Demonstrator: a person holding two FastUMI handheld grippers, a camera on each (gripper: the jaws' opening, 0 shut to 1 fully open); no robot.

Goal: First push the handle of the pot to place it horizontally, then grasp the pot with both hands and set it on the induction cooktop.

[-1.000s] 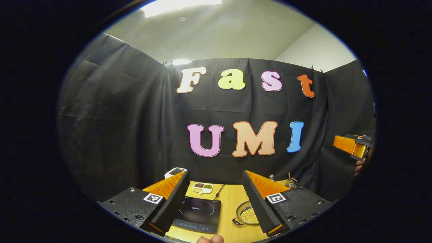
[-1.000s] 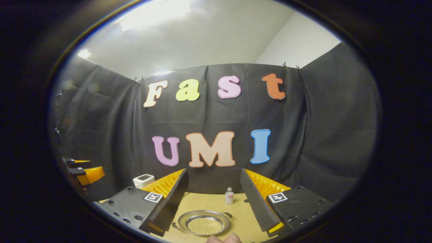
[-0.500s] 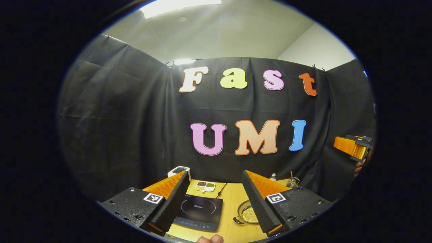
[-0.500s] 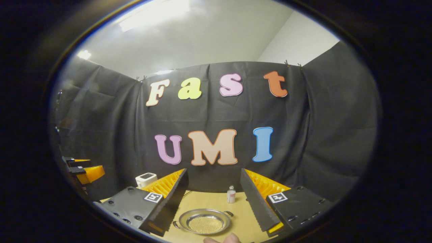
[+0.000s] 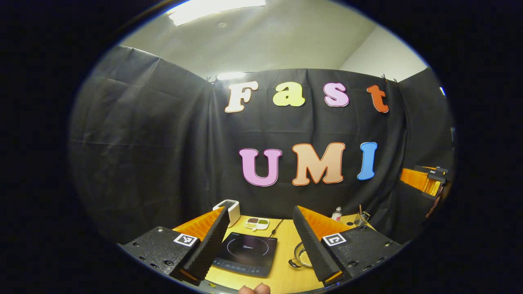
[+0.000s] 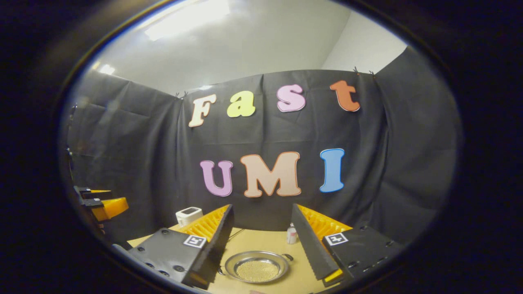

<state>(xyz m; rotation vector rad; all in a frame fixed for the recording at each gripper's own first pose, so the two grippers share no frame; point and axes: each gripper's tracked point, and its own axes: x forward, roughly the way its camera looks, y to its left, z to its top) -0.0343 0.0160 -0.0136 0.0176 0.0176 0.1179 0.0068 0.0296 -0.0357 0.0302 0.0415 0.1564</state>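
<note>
Both grippers are held high above the table (image 5: 282,245), jaws spread wide, nothing between them — looks like the approach pose before any contact. The left gripper (image 5: 259,228) faces the induction cooktop (image 5: 246,253), which sits bare on the wood. The right gripper (image 6: 261,228) is aimed at the steel pot (image 6: 256,266), which rests on the table right of the cooktop, apart from it, small loop handles on either side. The handle push is probably not started. Versus a second ago: both views have drifted slightly, the cooktop and pot sit a bit further into frame, and a small bottle (image 6: 291,235) shifts right. Pot itself unmoved.
</note>
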